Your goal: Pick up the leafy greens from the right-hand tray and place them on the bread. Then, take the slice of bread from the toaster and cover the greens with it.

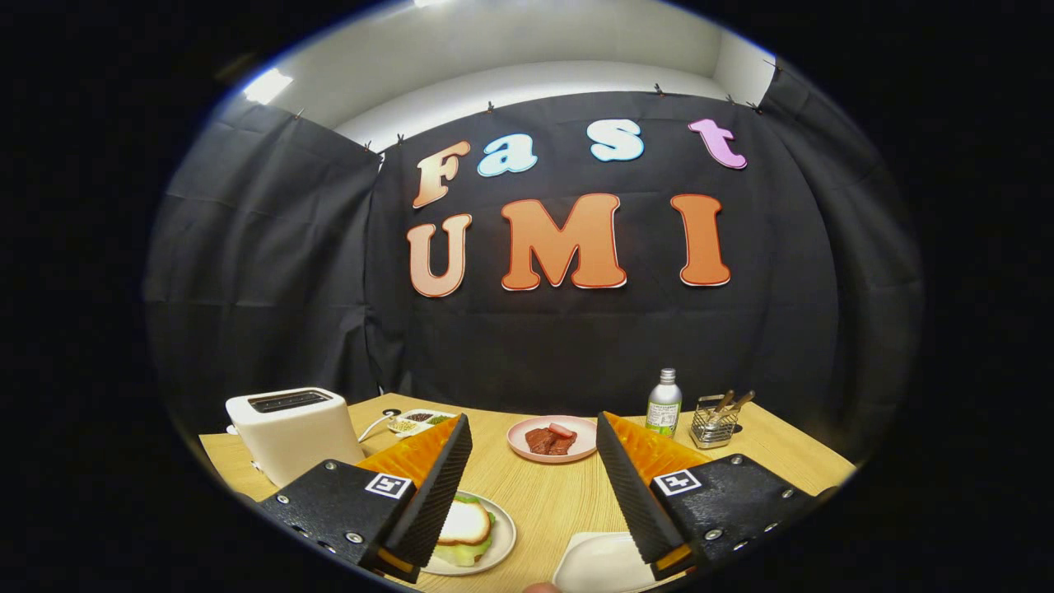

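Tongs [533, 486] wide open, holding nothing; sandwich [464, 527] on plate [504, 539] near toaster [292, 432] appears already topped with bread over greens, so task probably finished; next move: check toaster slot, tray [597, 564].

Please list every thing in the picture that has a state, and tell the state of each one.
gripper: open, holding nothing
toaster: upright, no bread sticking out
sandwich: assembled, bread over the greens
white tray: bare where visible
pink plate: holds meat pieces
bottle: upright, capped
wire basket: holds utensils, handles up
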Demonstrator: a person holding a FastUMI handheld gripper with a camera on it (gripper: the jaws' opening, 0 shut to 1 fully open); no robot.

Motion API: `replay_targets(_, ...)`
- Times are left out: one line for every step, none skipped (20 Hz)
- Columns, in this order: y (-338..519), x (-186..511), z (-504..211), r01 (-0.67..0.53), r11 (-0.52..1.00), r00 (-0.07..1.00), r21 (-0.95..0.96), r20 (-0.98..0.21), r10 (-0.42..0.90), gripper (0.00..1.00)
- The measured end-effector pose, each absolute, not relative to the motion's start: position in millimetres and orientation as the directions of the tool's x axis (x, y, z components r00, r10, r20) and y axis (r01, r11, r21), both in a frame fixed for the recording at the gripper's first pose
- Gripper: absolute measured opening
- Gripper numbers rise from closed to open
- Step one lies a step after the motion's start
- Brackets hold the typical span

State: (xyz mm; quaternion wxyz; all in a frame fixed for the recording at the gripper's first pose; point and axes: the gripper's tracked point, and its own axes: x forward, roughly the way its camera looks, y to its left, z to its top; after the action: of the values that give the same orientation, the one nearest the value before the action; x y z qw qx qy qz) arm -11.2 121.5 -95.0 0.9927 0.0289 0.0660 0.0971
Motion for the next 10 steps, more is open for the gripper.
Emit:
replay_targets(122.6, -10.8, -95.8, -0.189, 0.979, 0.973, 0.071, -0.124, 0.197, 0.91)
replay_targets(123.4, -10.5, -95.5, -0.192, 0.979, 0.972, 0.070, -0.122, 0.199, 0.91)
replay_targets(123.2, -11.1, -94.7, -0.192, 0.979, 0.972, 0.069, -0.123, 0.199, 0.91)
replay_targets(123.2, -11.0, -94.8, -0.192, 0.979, 0.972, 0.069, -0.122, 0.200, 0.91)
replay_targets(123.9, -11.7, -94.6, -0.194, 0.979, 0.972, 0.068, -0.122, 0.201, 0.91)
replay_targets(124.4, -12.1, -94.2, -0.194, 0.979, 0.972, 0.068, -0.123, 0.201, 0.91)
replay_targets(125.7, -12.9, -94.1, -0.197, 0.978, 0.971, 0.068, -0.123, 0.204, 0.91)
replay_targets(126.1, -13.4, -93.2, -0.198, 0.978, 0.971, 0.068, -0.121, 0.205, 0.91)
replay_targets(126.6, -14.4, -91.4, -0.200, 0.978, 0.971, 0.066, -0.118, 0.207, 0.91)
replay_targets(127.2, -14.7, -90.4, -0.202, 0.977, 0.971, 0.062, -0.116, 0.208, 0.91)
